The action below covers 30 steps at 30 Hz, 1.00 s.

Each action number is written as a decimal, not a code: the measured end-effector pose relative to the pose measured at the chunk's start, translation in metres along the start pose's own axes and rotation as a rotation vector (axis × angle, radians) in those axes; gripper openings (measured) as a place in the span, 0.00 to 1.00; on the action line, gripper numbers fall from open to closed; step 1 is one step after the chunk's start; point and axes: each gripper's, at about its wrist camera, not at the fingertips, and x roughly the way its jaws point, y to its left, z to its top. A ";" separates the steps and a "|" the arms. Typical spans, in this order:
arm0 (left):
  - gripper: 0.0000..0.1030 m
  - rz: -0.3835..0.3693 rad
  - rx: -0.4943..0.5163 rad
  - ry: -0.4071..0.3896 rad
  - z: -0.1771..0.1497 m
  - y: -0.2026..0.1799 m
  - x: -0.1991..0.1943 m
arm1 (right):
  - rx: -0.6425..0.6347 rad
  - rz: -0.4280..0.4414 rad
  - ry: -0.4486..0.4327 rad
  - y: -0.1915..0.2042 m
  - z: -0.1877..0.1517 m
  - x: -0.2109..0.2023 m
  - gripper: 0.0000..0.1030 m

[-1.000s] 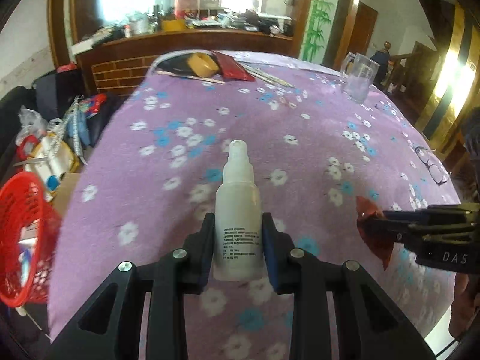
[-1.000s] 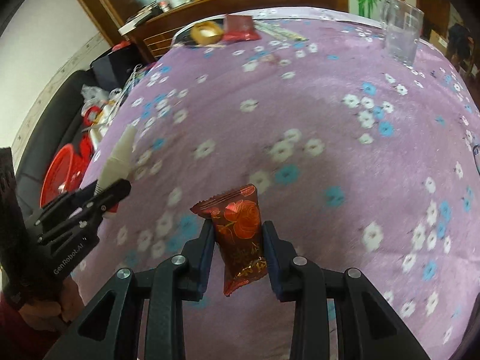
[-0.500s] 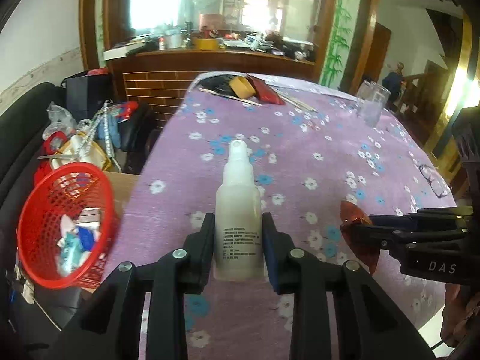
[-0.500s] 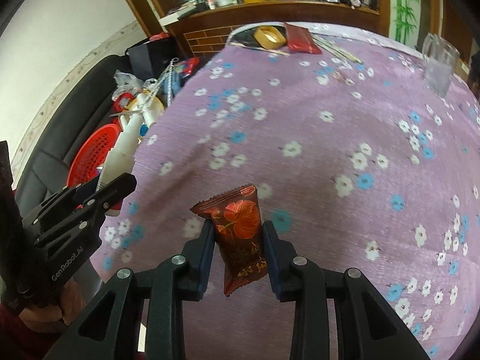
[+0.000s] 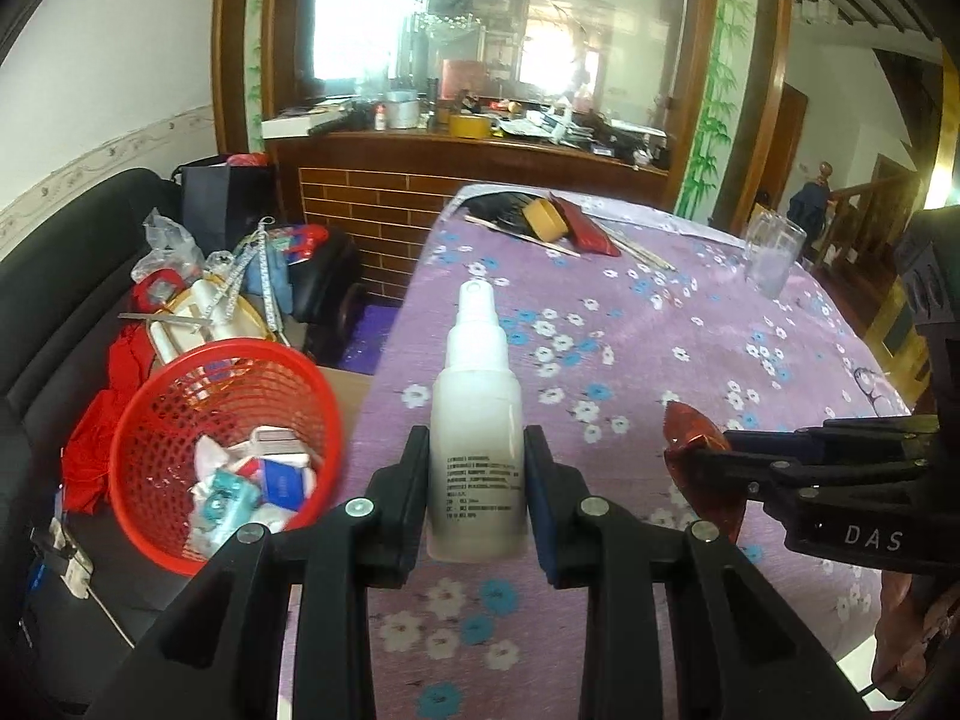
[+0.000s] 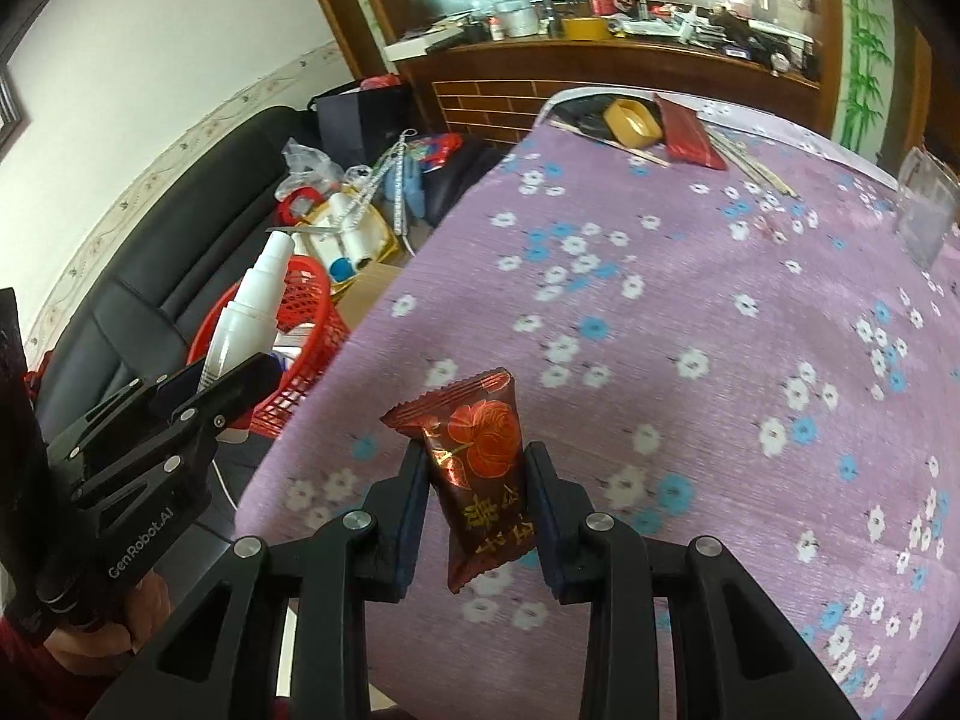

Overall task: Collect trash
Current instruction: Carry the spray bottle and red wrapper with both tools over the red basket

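Surface [image 5: 690, 324]: you face a table under a purple cloth with white and blue flowers; your two tools hang over its near left edge
Sofa [image 5: 54, 312]: black, left of the surface, piled with bags and loose clutter
Basket [image 5: 150, 420]: red mesh, sitting beside the surface's left edge, below and left of your left tool; white and blue packets already lie inside it
Left tool [image 5: 477, 483]: you have it clenched on the spray bottle [image 5: 477, 432]; a finger presses on each side of the bottle's lower body; the white bottle stands upright with its nozzle away from you, above the cloth's edge, just right of the basket
Right tool [image 6: 477, 489]: you have it grasping the candy wrapper [image 6: 480, 468]; the dark red packet with an orange rose and gold print is pinched at its middle, its crimped top sticking up and tilted left, over the cloth near the table's left edge
Glass mug [image 5: 771, 255]: clear, standing on the far right of the surface
Tape roll [image 6: 630, 123]: yellow, at the far end of the surface; a red pouch [image 6: 687, 132] lies just right of it
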 end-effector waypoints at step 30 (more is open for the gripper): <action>0.28 0.260 -0.256 0.029 -0.005 0.152 0.004 | -0.217 0.133 0.032 0.141 0.088 0.067 0.34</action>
